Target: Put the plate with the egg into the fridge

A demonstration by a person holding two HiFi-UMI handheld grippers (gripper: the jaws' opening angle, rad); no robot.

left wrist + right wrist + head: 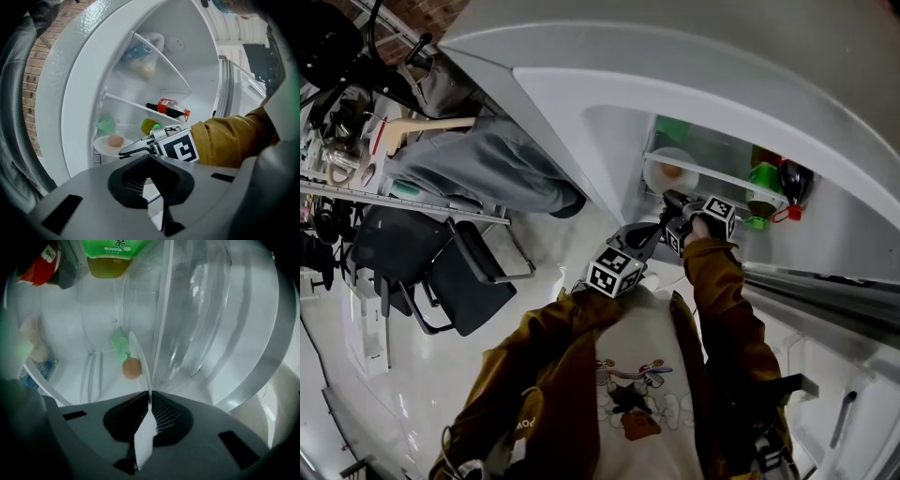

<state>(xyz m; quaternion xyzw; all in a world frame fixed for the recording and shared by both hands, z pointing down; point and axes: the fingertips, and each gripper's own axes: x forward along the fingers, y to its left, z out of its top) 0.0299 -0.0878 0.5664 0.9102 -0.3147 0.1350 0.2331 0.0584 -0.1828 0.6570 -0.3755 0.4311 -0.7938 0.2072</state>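
**Plate going into the fridge:** The left gripper [649, 234] is hanging just outside the open fridge [581, 103], its jaws drawn together on nothing. Beside it, the right gripper [668, 198] is reaching inside, its jaws pinching the near rim of the white plate [654, 180]. The egg [672, 172] is sitting at the plate's middle. The plate is lying within a lower compartment. Whether it is resting on a surface there cannot be told. Further right, a green bottle [763, 178] and a dark red-capped bottle [795, 180] are lying inside. The carrying is looking done. Setting the plate down, letting go and drawing back are seemingly remaining.
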